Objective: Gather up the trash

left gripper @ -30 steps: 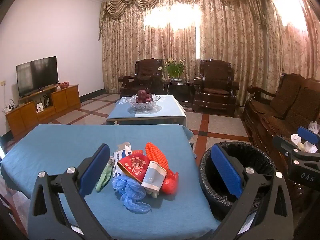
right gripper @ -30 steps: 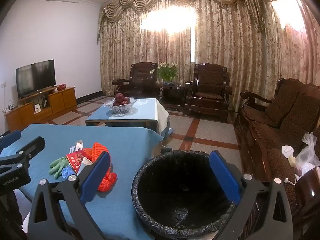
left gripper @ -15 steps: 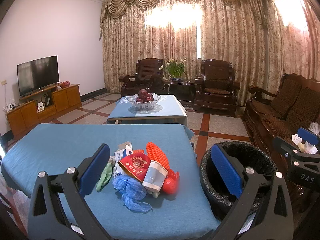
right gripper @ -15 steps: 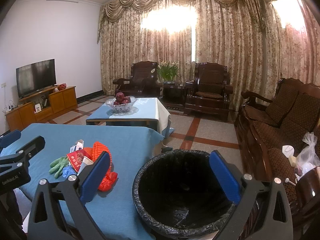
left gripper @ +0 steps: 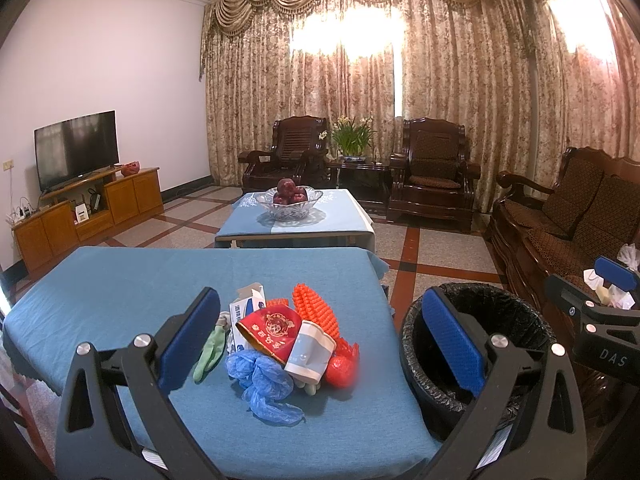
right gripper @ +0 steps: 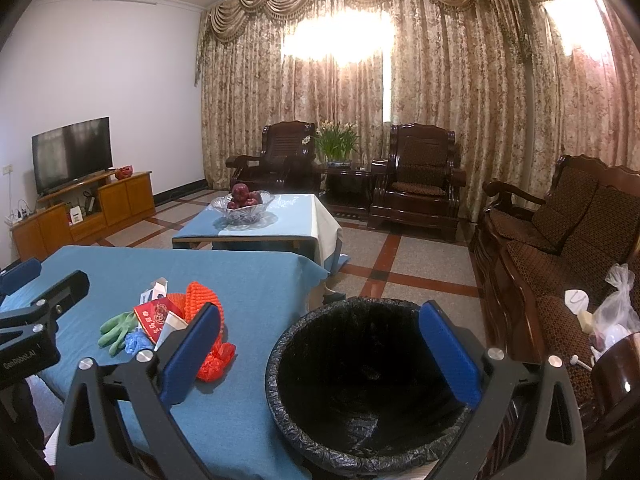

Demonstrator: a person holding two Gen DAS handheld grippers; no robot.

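Observation:
A heap of trash lies on the blue table [left gripper: 120, 288]: a red paper bowl [left gripper: 272, 330], a pale blue cup [left gripper: 310, 352], crumpled blue plastic [left gripper: 262, 380], an orange foam net [left gripper: 316, 312], red mesh [left gripper: 340, 364], a green glove [left gripper: 210, 350] and a small carton [left gripper: 248, 304]. My left gripper [left gripper: 320, 340] is open and empty, hovering just short of the heap. My right gripper [right gripper: 320, 352] is open and empty above the black-lined trash bin [right gripper: 372, 384], which stands beside the table's right edge. The heap also shows in the right wrist view [right gripper: 168, 320].
A second low table [left gripper: 296, 224] with a glass fruit bowl [left gripper: 288, 200] stands beyond. Dark wooden armchairs [left gripper: 432, 172] and a sofa [left gripper: 568, 216] line the back and right. A TV stand [left gripper: 80, 216] is at the left wall. Plastic bags [right gripper: 616, 312] sit on the sofa.
Both grippers have drifted only slightly; the view has shifted a little. Nothing was taken hold of.

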